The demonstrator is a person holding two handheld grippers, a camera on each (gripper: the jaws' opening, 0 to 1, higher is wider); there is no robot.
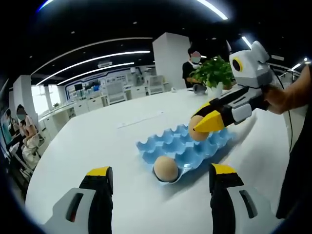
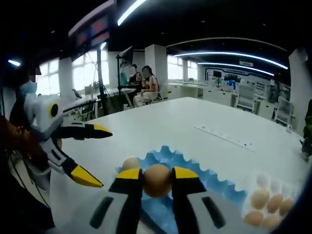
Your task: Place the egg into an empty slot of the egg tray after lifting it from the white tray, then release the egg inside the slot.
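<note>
in the left gripper view, the left gripper (image 1: 161,181) is standing with its two yellow-tipped jaws set wide apart and gripping nothing, hovering at the near edge of the white table (image 1: 97,141). between those jaws, a brown egg (image 1: 165,168) is sitting in the near corner slot of the blue egg tray (image 1: 170,146). further right, the right gripper (image 1: 204,123) is reaching in from the far right over the tray's far side, its jaws clamping a second egg (image 1: 197,128) just above the slots. a potted plant (image 1: 214,72) is standing on the far part of the table.

in the right gripper view, the left gripper (image 2: 100,156) is showing at the left with its jaws spread wide, holding nothing. at the centre, the right gripper (image 2: 156,174) is pinching the second egg (image 2: 156,180) between its jaws, above the blue egg tray (image 2: 214,183). the seated egg (image 2: 130,163) is lying just left of it. at the far right, the white tray (image 2: 265,183) is holding several more eggs (image 2: 260,199).
</note>
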